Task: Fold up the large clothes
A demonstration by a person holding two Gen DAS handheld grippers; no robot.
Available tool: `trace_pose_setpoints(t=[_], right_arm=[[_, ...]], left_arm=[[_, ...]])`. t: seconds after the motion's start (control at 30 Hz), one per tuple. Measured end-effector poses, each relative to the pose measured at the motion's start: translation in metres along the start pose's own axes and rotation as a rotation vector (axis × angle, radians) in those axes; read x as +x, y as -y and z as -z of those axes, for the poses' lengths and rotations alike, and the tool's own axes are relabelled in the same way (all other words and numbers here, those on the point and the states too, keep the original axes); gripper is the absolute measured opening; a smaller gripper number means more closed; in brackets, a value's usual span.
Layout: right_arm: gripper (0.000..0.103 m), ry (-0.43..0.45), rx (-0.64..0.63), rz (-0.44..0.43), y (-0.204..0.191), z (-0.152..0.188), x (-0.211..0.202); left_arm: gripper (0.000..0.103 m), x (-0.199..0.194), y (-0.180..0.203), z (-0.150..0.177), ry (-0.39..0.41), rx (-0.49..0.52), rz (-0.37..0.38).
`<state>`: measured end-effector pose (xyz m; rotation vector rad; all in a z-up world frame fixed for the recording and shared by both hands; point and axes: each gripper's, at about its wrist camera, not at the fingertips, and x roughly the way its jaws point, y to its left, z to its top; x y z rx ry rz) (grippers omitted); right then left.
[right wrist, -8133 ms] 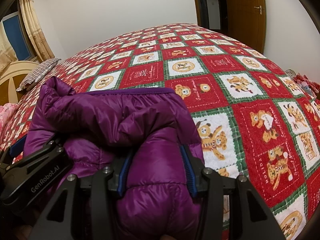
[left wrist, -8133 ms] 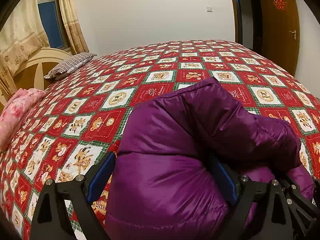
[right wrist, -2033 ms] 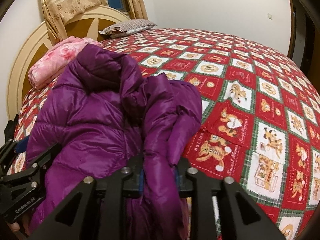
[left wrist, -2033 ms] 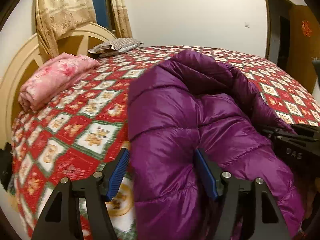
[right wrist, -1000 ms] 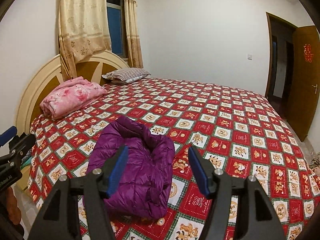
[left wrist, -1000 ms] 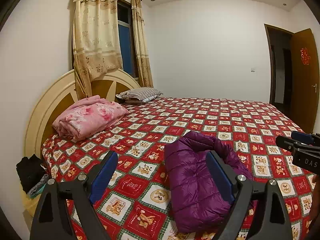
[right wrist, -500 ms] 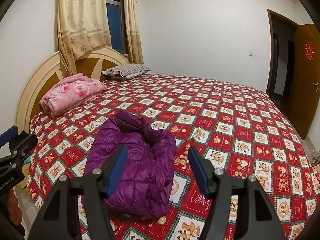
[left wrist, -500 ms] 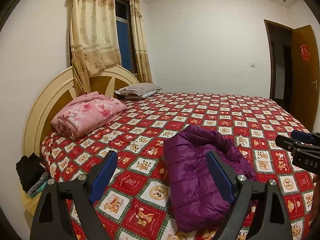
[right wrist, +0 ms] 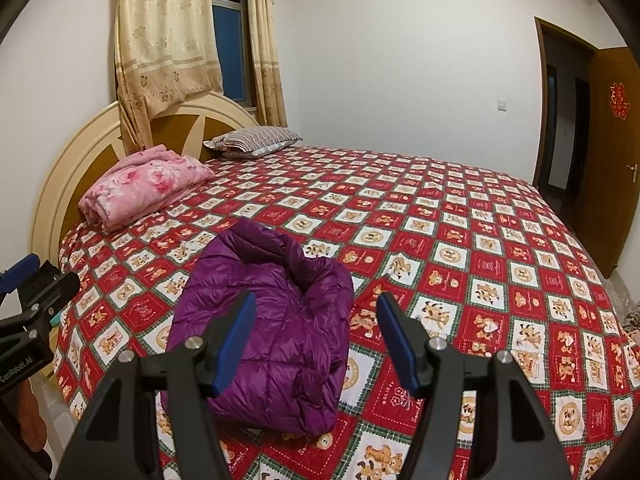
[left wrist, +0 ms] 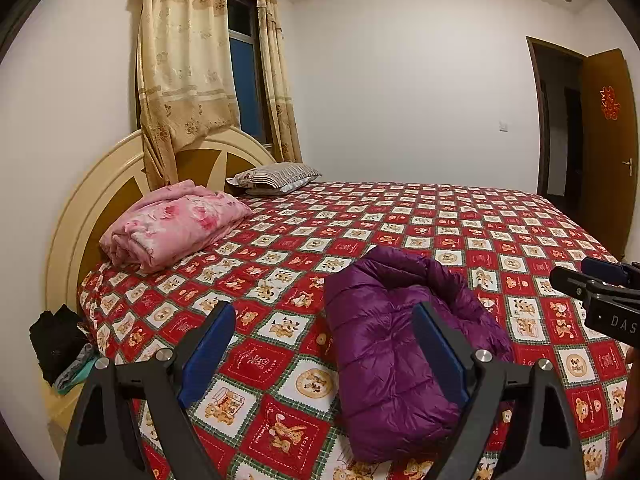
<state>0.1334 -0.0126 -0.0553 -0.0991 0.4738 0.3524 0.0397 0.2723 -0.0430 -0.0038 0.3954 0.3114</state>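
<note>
The purple jacket (right wrist: 268, 328) sits folded in a bundle near the bed's (right wrist: 500, 264) front edge. The left gripper (left wrist: 324, 356) and right gripper (right wrist: 316, 340) both hang above it with jaws apart, holding nothing. Folding looks finished; next comes another garment.

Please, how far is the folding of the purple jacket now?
Done: the jacket lies as a compact folded bundle on the bed. In hand: nothing; the left hand-held gripper and the right hand-held gripper are both open, clear of it. Left: no other unfolded garment shows on the bed.
</note>
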Motion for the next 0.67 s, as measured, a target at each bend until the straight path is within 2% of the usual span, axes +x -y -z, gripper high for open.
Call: trace_pose_setpoints(t=[0.67], right_arm=[[0.066,0.0,-0.002,-0.002,0.001,0.0,0.0]], left_arm=[[0.09,0.011,-0.002,0.004,-0.036,-0.004,-0.003]])
